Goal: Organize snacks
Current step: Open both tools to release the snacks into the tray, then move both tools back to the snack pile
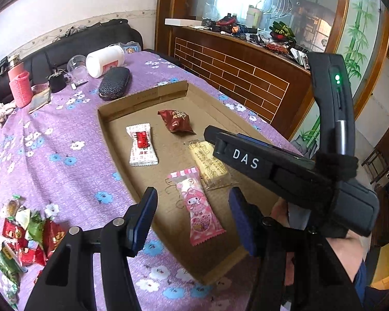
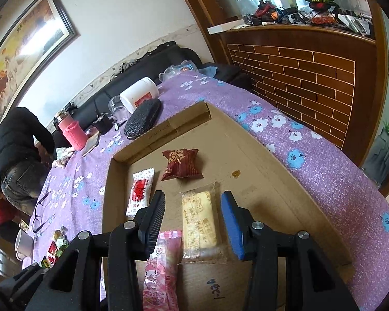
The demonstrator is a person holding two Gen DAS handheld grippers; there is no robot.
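A purple flower-printed tablecloth (image 1: 64, 160) covers the table, and on it sits a shallow brown cardboard tray (image 1: 116, 127) holding four wrapped snacks. Only the left wrist view shows the loose heap of red and green crinkly candy wrappers (image 1: 20, 235) on the cloth beside the tray; only the right wrist view shows a person in a black jacket (image 2: 15, 140) bent over at the far end and a white mug (image 2: 23, 241). In the tray lie a white-and-red flat packet (image 1: 141, 145), a puffy dark red pouch (image 1: 176, 120), a clear-wrapped pale yellow biscuit bar (image 2: 198, 223) and a glossy pink cartoon-printed packet (image 1: 197, 204). The left gripper (image 1: 194, 220) hangs partly open above the pink packet (nothing pinched). The right gripper (image 2: 194, 223) is likewise partly open and empty, the biscuit bar framed between its fingers, below them.
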